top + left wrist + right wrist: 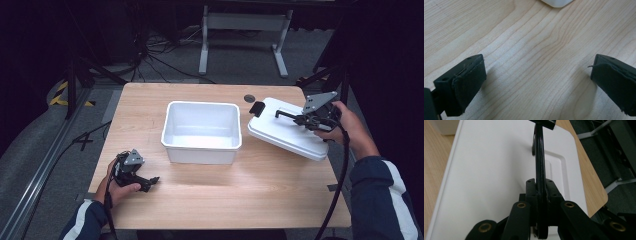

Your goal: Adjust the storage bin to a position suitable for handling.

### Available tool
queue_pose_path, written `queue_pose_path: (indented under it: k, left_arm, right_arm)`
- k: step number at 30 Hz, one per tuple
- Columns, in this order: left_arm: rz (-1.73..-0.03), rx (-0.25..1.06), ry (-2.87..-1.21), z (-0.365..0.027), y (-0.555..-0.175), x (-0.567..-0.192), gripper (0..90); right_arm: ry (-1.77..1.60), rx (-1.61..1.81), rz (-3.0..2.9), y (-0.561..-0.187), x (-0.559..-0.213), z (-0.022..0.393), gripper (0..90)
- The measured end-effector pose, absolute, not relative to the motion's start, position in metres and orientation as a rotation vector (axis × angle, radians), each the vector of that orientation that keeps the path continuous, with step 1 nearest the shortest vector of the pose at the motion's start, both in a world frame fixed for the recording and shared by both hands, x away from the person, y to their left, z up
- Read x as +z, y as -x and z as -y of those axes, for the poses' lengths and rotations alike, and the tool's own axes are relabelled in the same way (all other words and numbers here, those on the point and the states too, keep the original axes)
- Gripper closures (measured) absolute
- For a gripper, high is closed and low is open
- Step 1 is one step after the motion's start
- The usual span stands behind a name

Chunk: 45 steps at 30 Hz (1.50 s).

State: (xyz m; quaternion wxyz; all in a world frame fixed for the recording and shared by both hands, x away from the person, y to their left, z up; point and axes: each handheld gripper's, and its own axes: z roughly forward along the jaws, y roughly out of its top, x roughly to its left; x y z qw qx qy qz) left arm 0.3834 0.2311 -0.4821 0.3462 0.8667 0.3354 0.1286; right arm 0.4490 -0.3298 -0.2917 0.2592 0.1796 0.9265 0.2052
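Two tools are at work over the desk (260, 190). The right tool (300, 119) is clenched on the thin black handle (539, 170) of a white lid (285, 131); in the right gripper view the handle runs straight up between the closed jaws, with the lid's flat top spread beneath and to the left of them. From above, the lid sits tilted near the desk's right edge, its low side just beside the white tub (201, 131), which stands open in the middle of the desk. The left tool (150, 181) rests low on the desk near the front left corner, well apart from the tub; its jaws stand wide and released, with bare wood between them.
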Motion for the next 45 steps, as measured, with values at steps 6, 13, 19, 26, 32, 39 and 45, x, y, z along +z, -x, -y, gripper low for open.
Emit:
queue_pose_path:
  k: [6,13,19,26,32,39,45]
  left_arm:
    - [-0.872,0.333,-2.248,-0.231,-0.383,-0.482,0.6]
    - [-0.872,0.333,-2.249,-0.231,-0.383,-0.482,0.6]
    - [-0.872,0.333,-2.249,-0.231,-0.383,-0.482,0.5]
    - [-0.872,0.333,-2.249,-0.231,-0.383,-0.482,0.6]
    - [-0.869,0.340,-2.249,-0.231,-0.384,-0.482,0.6]
    - [-0.869,0.340,-2.249,-0.231,-0.384,-0.482,0.5]
    - [-0.874,0.331,-2.246,-0.231,-0.383,-0.482,0.5]
  right_arm:
    - [-0.503,0.558,-2.533,-0.454,-0.310,0.331,84.4]
    - [-0.526,0.562,-2.552,-0.459,-0.326,0.331,84.4]
    - [-0.543,0.571,-2.569,-0.466,-0.340,0.326,84.4]
    - [-0.545,0.558,-2.597,-0.473,-0.358,0.319,84.4]
    - [-0.572,0.567,-2.608,-0.476,-0.369,0.319,84.3]
    - [-0.615,0.554,-2.618,-0.482,-0.380,0.321,84.2]
    - [-0.643,0.554,-2.616,-0.486,-0.388,0.320,83.8]
